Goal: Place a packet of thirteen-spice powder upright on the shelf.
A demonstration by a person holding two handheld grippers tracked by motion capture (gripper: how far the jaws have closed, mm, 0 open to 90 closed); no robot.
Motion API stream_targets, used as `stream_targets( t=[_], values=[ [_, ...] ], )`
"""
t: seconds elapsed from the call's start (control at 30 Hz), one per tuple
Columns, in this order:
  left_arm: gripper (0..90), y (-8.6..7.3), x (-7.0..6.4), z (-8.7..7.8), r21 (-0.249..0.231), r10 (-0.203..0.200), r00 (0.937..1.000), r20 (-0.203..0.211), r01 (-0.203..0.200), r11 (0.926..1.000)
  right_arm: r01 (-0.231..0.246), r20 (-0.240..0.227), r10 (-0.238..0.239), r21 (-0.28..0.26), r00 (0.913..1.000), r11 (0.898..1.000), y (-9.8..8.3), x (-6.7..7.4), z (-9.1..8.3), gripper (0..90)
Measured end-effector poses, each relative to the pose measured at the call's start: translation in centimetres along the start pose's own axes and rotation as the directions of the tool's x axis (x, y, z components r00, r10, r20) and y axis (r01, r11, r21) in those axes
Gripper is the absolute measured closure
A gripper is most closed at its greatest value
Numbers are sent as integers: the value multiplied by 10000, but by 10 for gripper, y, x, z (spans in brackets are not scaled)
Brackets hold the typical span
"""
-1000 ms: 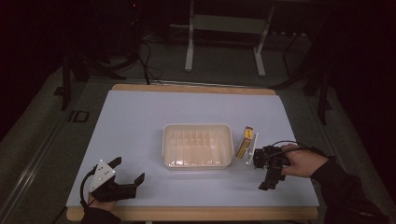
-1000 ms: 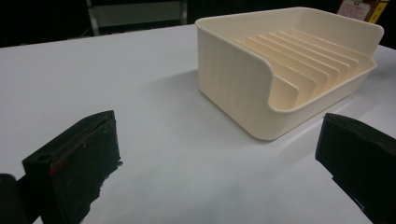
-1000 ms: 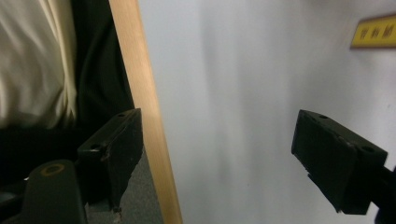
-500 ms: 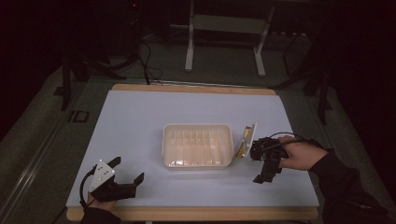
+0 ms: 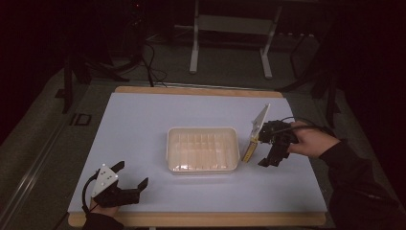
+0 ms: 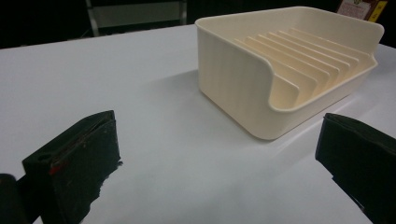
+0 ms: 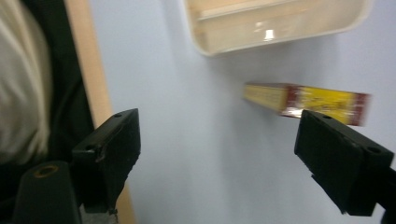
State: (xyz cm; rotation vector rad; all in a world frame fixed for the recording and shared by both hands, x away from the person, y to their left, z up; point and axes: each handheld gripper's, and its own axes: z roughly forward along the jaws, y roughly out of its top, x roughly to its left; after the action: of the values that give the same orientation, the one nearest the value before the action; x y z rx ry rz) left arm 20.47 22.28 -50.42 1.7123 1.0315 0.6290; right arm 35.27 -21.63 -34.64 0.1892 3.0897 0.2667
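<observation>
Left gripper (image 5: 128,183): black body, grey three-cornered plate with small dark holes, black cable; one jaw block bears a red smear. Right gripper (image 5: 266,152): black, blocky jaws with round holes, black cable. Both sleeves black.

My white table (image 5: 143,124) has a wooden edge (image 5: 201,89) at its far side. Beyond it I see a metal stand (image 5: 194,43) and dark cables (image 5: 153,72) on the floor.
</observation>
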Motion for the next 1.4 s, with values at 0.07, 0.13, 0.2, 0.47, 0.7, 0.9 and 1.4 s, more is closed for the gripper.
stream_targets(
  t=[0.07,0.13,0.2,0.47,0.7,0.9,1.4],
  values=[
    [0,0,0,0,-2,12,10000,34,-12,10000,-35,279,37,-59,9996,10000,0,-5,-3,137],
    [0,0,-1,0,23,76,10000,50,-77,10000,-138,294,144,-200,9995,9997,1,-11,-5,137],
    [0,0,-2,0,-6,134,9999,55,-134,9999,-34,460,42,-186,9989,9998,1,-15,-7,137],
    [0,0,-2,0,-19,115,9999,85,-115,9999,-429,473,440,-244,9979,9988,0,-39,-5,128],
    [0,1,-1,0,-31,108,9999,111,-108,9999,-962,71,961,157,9953,9952,1,-62,10,138],
    [0,1,-1,0,-35,105,9999,137,-104,9999,-1170,-194,1173,132,9929,9930,2,-72,22,136],
    [0,0,-1,0,-25,97,9999,137,-97,9999,-1211,-294,1233,660,9919,9904,6,-81,54,139]
  ],
)
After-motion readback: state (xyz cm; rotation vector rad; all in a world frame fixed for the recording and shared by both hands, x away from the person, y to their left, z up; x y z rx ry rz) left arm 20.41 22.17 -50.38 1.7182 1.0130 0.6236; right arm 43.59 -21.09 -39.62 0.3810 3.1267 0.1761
